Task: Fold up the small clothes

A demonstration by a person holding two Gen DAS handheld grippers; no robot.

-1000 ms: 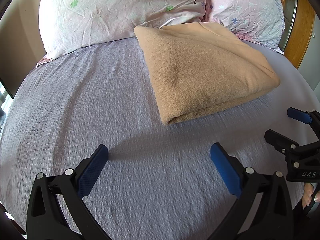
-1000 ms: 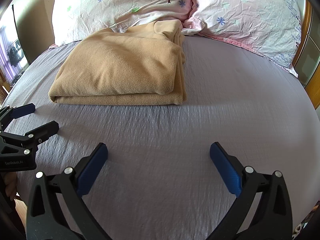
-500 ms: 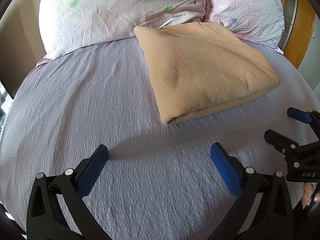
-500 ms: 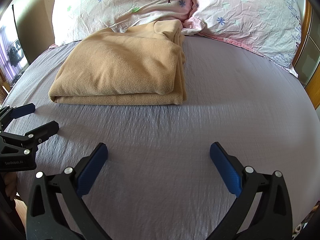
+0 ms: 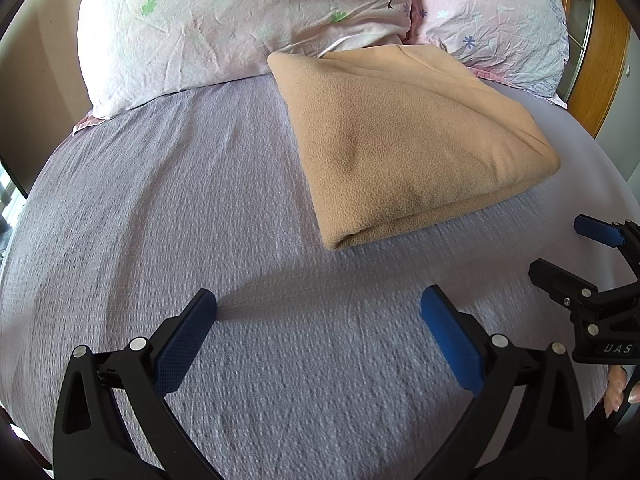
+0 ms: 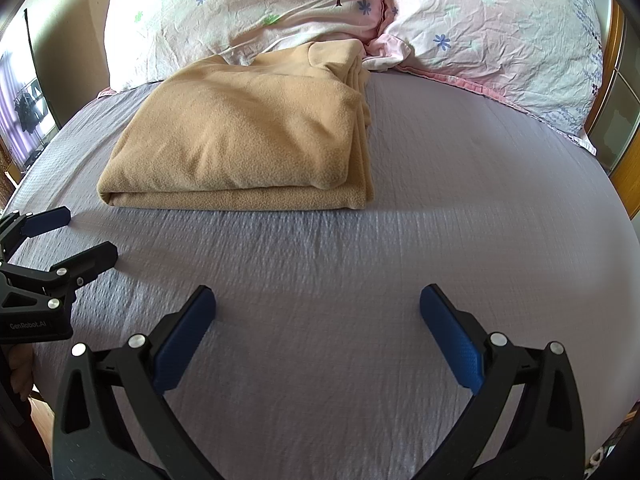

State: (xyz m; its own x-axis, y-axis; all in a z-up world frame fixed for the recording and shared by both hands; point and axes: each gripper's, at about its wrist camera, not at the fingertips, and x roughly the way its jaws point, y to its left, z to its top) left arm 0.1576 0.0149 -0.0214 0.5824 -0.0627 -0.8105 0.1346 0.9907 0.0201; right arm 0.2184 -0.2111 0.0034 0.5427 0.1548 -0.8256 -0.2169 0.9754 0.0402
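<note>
A tan fleece garment (image 6: 240,140) is seen lying folded into a compact stack on the lavender bedsheet (image 6: 440,220), its far end pressed against the two floral pillows (image 6: 248,12) at the head of the bed. Layered edges are stacked along the stack's right side in the right wrist view, and a rounded fold faces the near side.

The left gripper (image 5: 318,320) is held low over bare sheet with its jaws wide apart and nothing between them; the right gripper (image 6: 318,318) is held the same way, jaws spread and empty. Each is visible at the edge of the other's view, side by side and near each other, both well short of the garment.

The fold is judged to be essentially finished — the tools appear to be parked clear of it. From here, the main risk is judged to lie in any further handling: if the stack is nudged at its loose layered edge, the plies could be splayed and the fold undone. Should a single top layer be pinched instead of the whole thickness, the fleece would likely be peeled open. The soft sheet could also be snagged by a blue pad (image 5: 452,340) if a gripper is dragged low — and the stack pulled askew with it.
</note>
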